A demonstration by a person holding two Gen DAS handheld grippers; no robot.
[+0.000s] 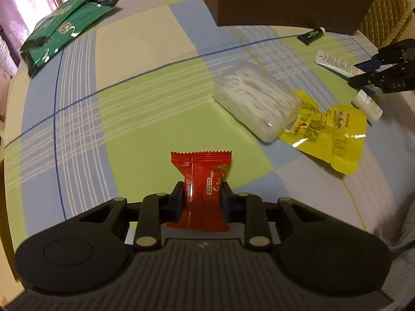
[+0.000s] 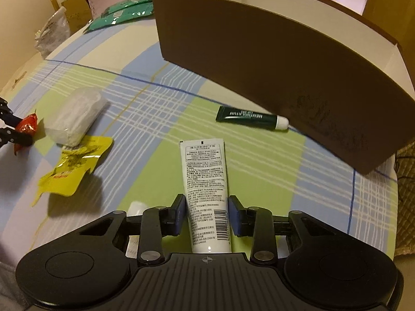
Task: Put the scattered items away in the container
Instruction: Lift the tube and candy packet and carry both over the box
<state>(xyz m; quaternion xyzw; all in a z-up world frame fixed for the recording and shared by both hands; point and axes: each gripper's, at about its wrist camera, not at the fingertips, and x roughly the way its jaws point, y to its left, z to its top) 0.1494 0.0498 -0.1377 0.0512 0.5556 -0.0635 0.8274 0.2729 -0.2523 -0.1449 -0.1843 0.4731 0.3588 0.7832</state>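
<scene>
Red sachet (image 1: 205,181): clamped across its middle by the left gripper (image 1: 203,194); long axis runs straight away from the camera, serrated end far, over the green patch of the checked tablecloth (image 1: 145,103).
White tube (image 2: 205,191): long axis runs away along the right gripper (image 2: 207,207), flat crimped end far, rounder end near under the camera; the pads sit at both of its sides, gripping it.
Clear plastic case (image 1: 255,101): beyond and to the right of the sachet, long axis slanting near-right, one end overlapping the yellow packet (image 1: 329,134).
Small white bottle (image 1: 368,105): just right of the yellow packet, lying on its side.
Dark green tube (image 2: 249,115): lying crosswise, white cap to the right, near the brown box (image 2: 259,59).
Brown box: open-topped, at the far right of the table.
Green bags (image 1: 59,28): far left.
</scene>
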